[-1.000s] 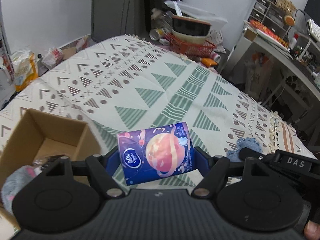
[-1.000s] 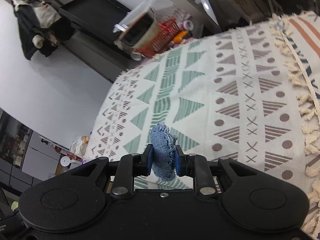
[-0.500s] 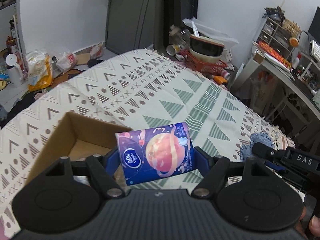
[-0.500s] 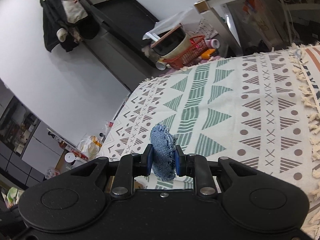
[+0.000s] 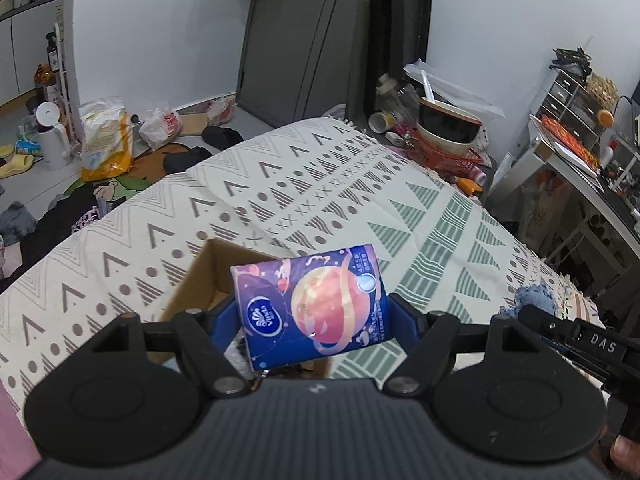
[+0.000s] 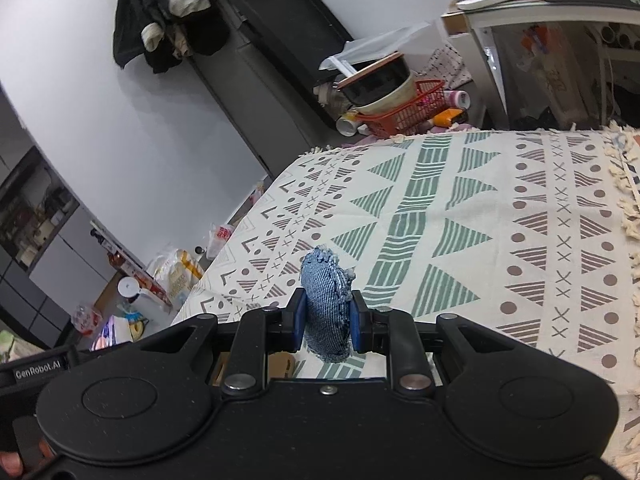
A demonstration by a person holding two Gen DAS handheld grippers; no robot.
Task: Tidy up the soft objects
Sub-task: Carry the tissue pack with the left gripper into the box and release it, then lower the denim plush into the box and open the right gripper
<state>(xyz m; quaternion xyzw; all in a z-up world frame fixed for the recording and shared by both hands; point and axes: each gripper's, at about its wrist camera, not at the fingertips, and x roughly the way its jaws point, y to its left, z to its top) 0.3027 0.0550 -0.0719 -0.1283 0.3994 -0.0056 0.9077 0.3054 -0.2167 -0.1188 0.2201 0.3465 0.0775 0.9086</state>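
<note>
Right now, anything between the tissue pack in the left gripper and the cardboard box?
Nothing visible. The left gripper holds the tissue pack above the open cardboard box; only air shows between them.

Even, soft indoor light, no hard shadows; both views sharp in the middle, strongly bent by the fisheye toward the corners, faint glare on the tissue pack [image 5: 312, 308]

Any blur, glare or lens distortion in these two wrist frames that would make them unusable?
Left wrist: strong fisheye bending of the walls; tissue pack sharp, with a small glare spot; blanket evenly lit. Right wrist: same bending, horizon tilted; denim piece sharp, no glare, background slightly soft. Both usable.
</note>
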